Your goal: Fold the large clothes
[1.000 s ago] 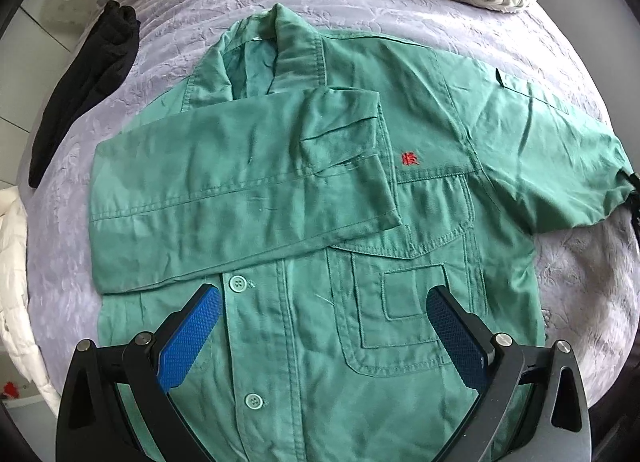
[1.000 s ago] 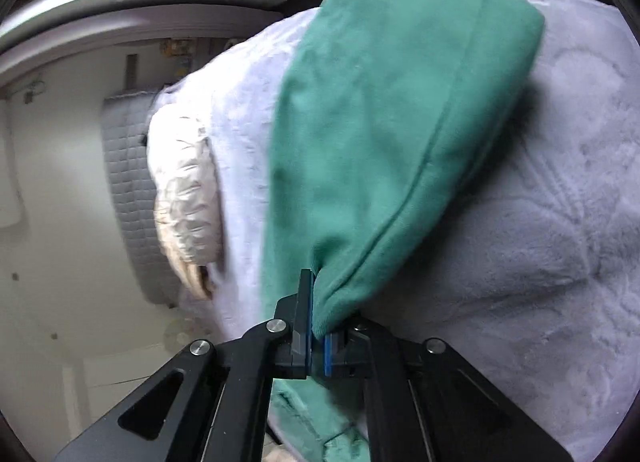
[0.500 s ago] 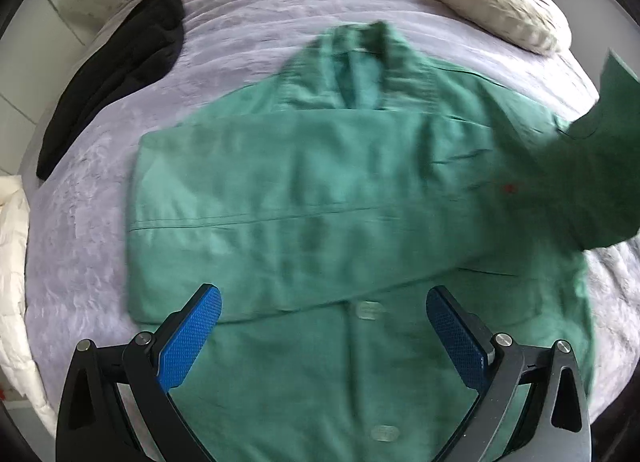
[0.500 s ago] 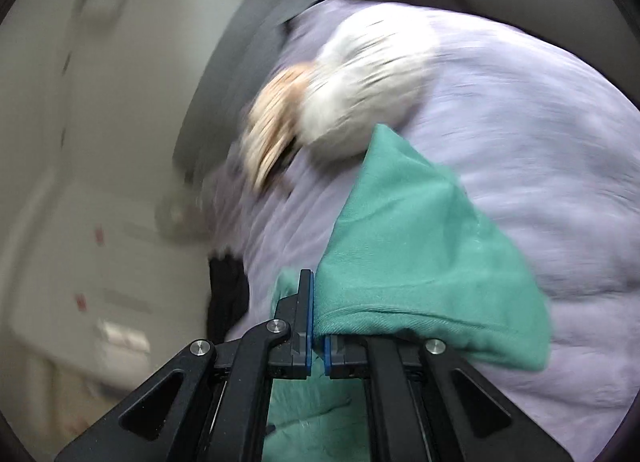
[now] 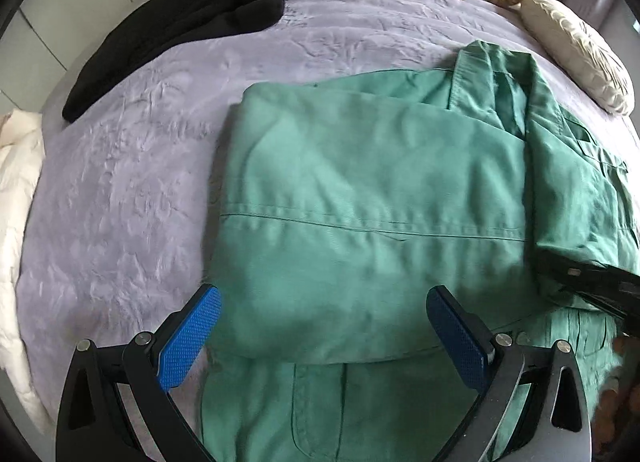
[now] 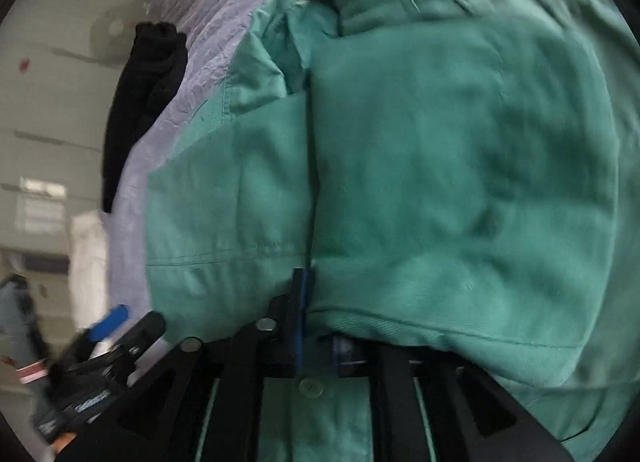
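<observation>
Jaws of the right gripper point(image 6: 320, 326) are opening with the green jacket's point(image 5: 360, 197) sleeve point(image 6: 460, 181) between them, laid across its front. Left gripper point(image 5: 324, 338) hovers wide open and empty above the jacket on the bed point(image 5: 132, 165)

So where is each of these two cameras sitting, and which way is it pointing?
Left wrist: on the left gripper, looking steeply down at the green jacket on the purple bedspread; its blue fingers show.
Right wrist: on the right gripper, close over the folded sleeve; jaws opening.
Shared: jacket, bedspread, black garment.
</observation>
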The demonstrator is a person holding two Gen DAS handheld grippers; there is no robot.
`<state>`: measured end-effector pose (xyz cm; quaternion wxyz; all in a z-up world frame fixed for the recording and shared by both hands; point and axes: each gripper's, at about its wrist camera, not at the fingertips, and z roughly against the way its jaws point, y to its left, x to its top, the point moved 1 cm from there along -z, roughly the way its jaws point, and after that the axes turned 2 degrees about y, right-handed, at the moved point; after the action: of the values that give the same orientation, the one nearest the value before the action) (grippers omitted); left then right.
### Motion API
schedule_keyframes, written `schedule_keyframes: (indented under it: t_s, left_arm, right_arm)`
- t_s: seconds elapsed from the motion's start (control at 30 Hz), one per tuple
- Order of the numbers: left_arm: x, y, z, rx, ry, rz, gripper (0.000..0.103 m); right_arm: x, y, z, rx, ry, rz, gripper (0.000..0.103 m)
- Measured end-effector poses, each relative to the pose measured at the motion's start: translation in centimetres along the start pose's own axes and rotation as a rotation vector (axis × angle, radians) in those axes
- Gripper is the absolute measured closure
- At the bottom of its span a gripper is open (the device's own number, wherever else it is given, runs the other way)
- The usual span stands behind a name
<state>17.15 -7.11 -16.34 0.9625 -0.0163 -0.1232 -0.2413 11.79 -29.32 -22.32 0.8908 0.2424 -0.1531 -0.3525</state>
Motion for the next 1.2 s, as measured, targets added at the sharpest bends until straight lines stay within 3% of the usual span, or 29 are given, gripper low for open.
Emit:
schedule_keyframes:
  t_s: [0.03,0.07,0.17,0.23,0.27,0.33,0.43,0.57,0.67,0.7,0.73,0.77,0.8,0.87,0.97,1.1,1.2]
  left_arm:
    - [-0.1,0.2,-0.1,-0.002,-0.003,-0.001,0.0]
    - [-0.2,0.3,-0.2,-0.004,-0.007,-0.003,0.0]
    - [-0.5,0.5,-0.3,-0.011,-0.018,-0.004,0.0]
    - [-0.7,0.7,-0.1,-0.02,-0.024,0.006,0.0]
    - [-0.8,0.7,0.0,-0.021,-0.026,0.01,0.0]
    - [-0.9,1.2,0.4,-0.026,-0.036,0.023,0.0]
    - [-1.0,2.4,0.6,-0.039,-0.05,0.054,0.0]
    - [-1.1,3.9,0.0,-0.053,-0.023,0.115,0.0]
    - [-1.4,4.3,-0.4,-0.068,-0.009,0.148,0.0]
    - [-1.4,4.1,-0.6,-0.086,-0.002,0.155,0.0]
    - [-1.4,3.9,-0.7,-0.098,0.001,0.154,0.0]
    - [-1.4,3.5,-0.8,-0.117,0.005,0.149,0.0]
    - [-1.4,2.9,-1.0,-0.14,0.01,0.135,0.0]
    - [-1.3,1.5,-1.1,-0.164,0.01,0.097,0.0]
    - [-1.1,-1.8,-0.8,-0.165,-0.021,-0.011,0.0]
    - [-1.5,-8.7,0.9,-0.111,-0.155,-0.311,0.0]
    - [-2.7,-13.2,0.7,-0.073,-0.21,-0.499,0.0]
  right_arm:
    - [-0.5,-0.4,0.8,0.02,-0.007,-0.012,0.059]
    - [-1.1,-0.7,1.7,0.027,-0.022,-0.023,0.037]
    - [-1.9,-2.5,4.9,0.042,-0.122,-0.122,0.036]
    - [-1.6,-4.1,6.5,0.034,-0.185,-0.212,0.065]
    - [-1.2,-4.3,6.8,0.027,-0.203,-0.23,0.094]
    - [-0.1,-2.7,7.2,0.009,-0.222,-0.178,0.095]
    - [0.7,2.3,6.7,-0.053,-0.207,0.064,0.096]
    - [-0.4,8.1,3.0,-0.135,-0.072,0.362,0.095]
    - [-2.1,9.3,-0.3,-0.211,0.046,0.464,0.09]
    - [-2.9,9.2,-1.0,-0.231,0.074,0.481,0.081]
    - [-3.4,8.9,-1.4,-0.225,0.106,0.478,0.07]
    - [-4.2,8.2,-1.5,-0.196,0.138,0.462,0.042]
    - [-4.8,7.6,-1.2,-0.175,0.146,0.45,0.027]
    - [-5.9,6.0,0.4,-0.13,0.138,0.426,0.027]
    - [-6.5,1.4,3.8,-0.081,0.114,0.256,0.027]
    - [-6.2,-5.9,8.5,0.009,0.027,-0.029,0.027]
    - [-6.8,-10.3,11.5,0.064,-0.049,-0.184,0.027]
